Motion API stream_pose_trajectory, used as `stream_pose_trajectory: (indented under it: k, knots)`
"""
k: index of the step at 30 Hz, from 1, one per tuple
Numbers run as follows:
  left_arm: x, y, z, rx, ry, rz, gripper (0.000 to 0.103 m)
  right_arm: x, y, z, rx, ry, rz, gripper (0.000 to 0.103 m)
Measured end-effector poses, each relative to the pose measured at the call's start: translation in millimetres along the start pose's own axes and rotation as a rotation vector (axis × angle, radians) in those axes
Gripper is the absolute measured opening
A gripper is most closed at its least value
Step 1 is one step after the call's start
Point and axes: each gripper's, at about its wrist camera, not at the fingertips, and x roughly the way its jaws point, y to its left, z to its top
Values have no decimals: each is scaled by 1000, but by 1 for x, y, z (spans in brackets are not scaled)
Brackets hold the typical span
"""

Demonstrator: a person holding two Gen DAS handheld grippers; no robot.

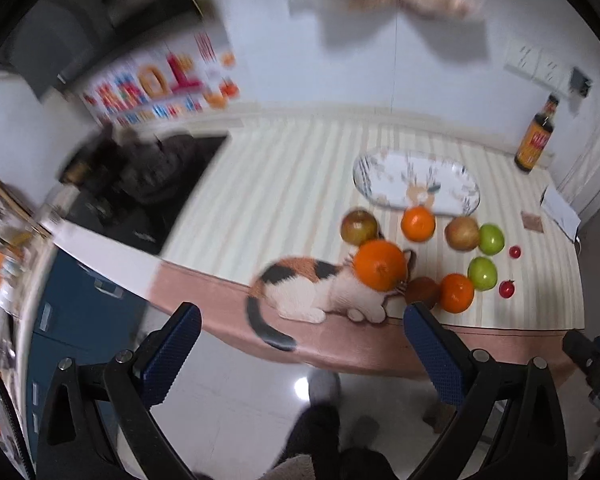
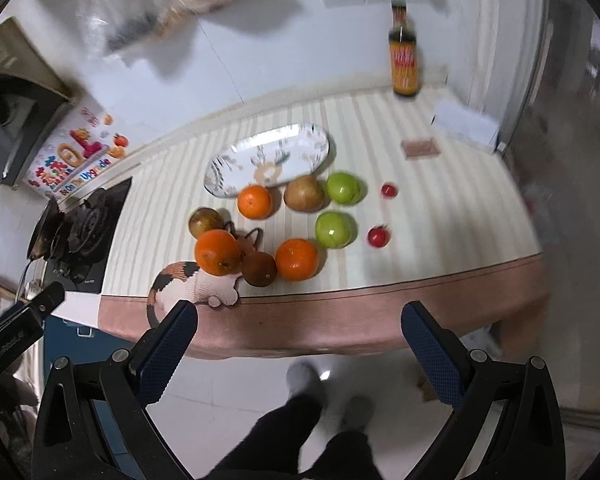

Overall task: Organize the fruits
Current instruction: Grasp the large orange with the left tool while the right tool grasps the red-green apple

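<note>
the striped table (image 2: 440,216) lay ahead of the open jaws, carrying an oval plate (image 2: 236,160), oranges (image 2: 296,259), green apples (image 2: 334,229), small tomatoes (image 2: 378,237) and a sauce bottle (image 2: 405,60).

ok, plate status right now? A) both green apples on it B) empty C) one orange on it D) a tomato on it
B: the plate shows only its printed pattern, with the nearest orange and both green apples sitting on the tablecloth beside it.
</note>
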Motion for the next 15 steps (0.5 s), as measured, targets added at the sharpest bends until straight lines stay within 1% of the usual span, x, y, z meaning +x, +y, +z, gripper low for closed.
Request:
stream_pose_trajectory:
  k: [2, 4, 5, 7, 8, 11, 14, 15]
  knots:
    - [39, -3, 14, 0, 89, -40, 103, 34, -2, 11, 30, 45, 1, 103]
    - [72, -7, 25, 3, 159, -85, 103, 66, -5, 22, 69, 82, 10, 103]
    - [95, -12, 33, 10, 211, -114, 103, 78, -6, 26, 86, 96, 8, 103]
    - [127, -19, 41, 14, 284, -169, 103, 102, -8, 35, 119, 121, 6, 103]
    - [148, -24, 45, 11, 333, -205, 103, 114, -9, 40, 136, 135, -5, 103]
    - [195, -34, 53, -6, 455, -287, 102, 144, -11, 51, 184, 175, -39, 103]
    - [228, -42, 56, -26, 549, -355, 102, 171, -13, 57, 229, 214, -72, 103]
    - [235, -45, 56, -30, 568, -367, 102, 175, -14, 57, 238, 225, -74, 103]
